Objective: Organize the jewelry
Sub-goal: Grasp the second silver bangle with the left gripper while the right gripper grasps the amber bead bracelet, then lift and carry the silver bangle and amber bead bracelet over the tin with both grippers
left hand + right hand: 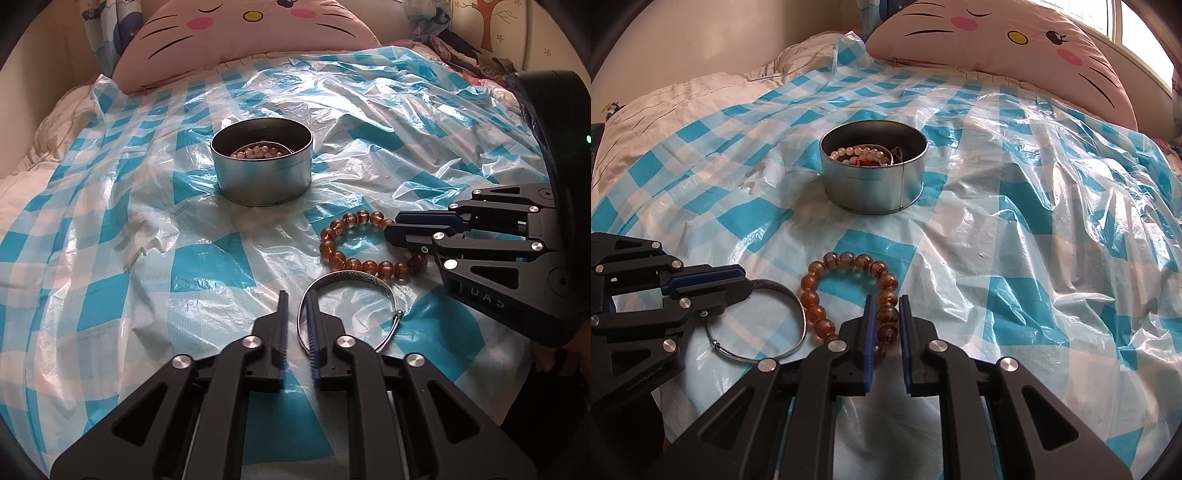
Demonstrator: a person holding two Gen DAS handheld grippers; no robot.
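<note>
A pearl string is already stowed in the tin (262, 177); the amber bracelet (849, 295) is pinched between the right gripper's (886, 314) jaws, while the silver bangle (351, 314) lies unclamped beside the left gripper's (297, 306) slightly spread jaws.

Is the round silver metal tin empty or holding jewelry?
Holding jewelry. The lidless round silver metal tin stands upright, with a pale pearl-bead strand visible inside.

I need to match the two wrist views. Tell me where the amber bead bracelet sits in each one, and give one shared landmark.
Left wrist view: the amber bead bracelet lies right of centre, its right side between the right claw's fingers.
Right wrist view: the bracelet lies low and centre-left, directly ahead of the camera.
Shared landmark: the round metal tin, farther back on the checked plastic sheet.
</note>
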